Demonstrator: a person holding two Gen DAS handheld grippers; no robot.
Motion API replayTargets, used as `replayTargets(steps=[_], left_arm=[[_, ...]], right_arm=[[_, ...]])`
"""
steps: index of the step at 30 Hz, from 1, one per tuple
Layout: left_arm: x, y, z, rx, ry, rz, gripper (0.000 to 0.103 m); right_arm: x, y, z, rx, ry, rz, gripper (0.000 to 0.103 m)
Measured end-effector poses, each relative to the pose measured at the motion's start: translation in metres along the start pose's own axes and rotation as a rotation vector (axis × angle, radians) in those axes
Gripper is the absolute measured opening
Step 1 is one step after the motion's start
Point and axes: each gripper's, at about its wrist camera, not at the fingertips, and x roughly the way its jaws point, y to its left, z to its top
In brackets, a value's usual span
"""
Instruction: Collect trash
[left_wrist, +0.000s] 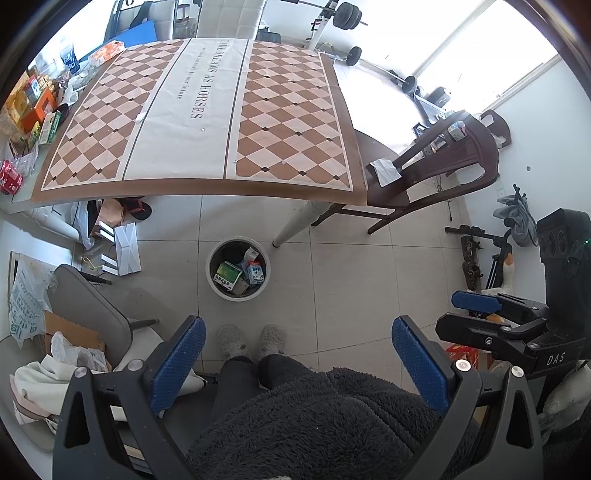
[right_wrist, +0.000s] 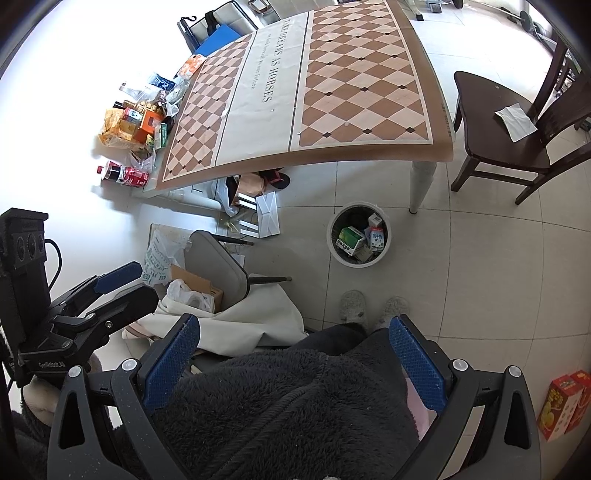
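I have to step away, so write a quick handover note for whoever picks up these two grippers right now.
Left gripper: open, empty, held above the lap.
Right gripper: open, empty, same height.
Trash bin: on the floor by the table leg, already holding a green carton and milk cartons.
Table: checkered mat looks clear; boxes, packets and a red bottle crowd its left end.
Left: white paper on the wooden chair seat, maybe trash.
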Motion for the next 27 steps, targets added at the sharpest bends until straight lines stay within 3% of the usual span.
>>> replayTargets(steps=[27], left_arm=[[-0.0023, -0.0010, -0.0005, 0.007, -0.001, -0.001, 0.103]], right_arm=[[0.0001, -0.0001, -0.0009, 0.000, 0.000, 0.002, 0.103]])
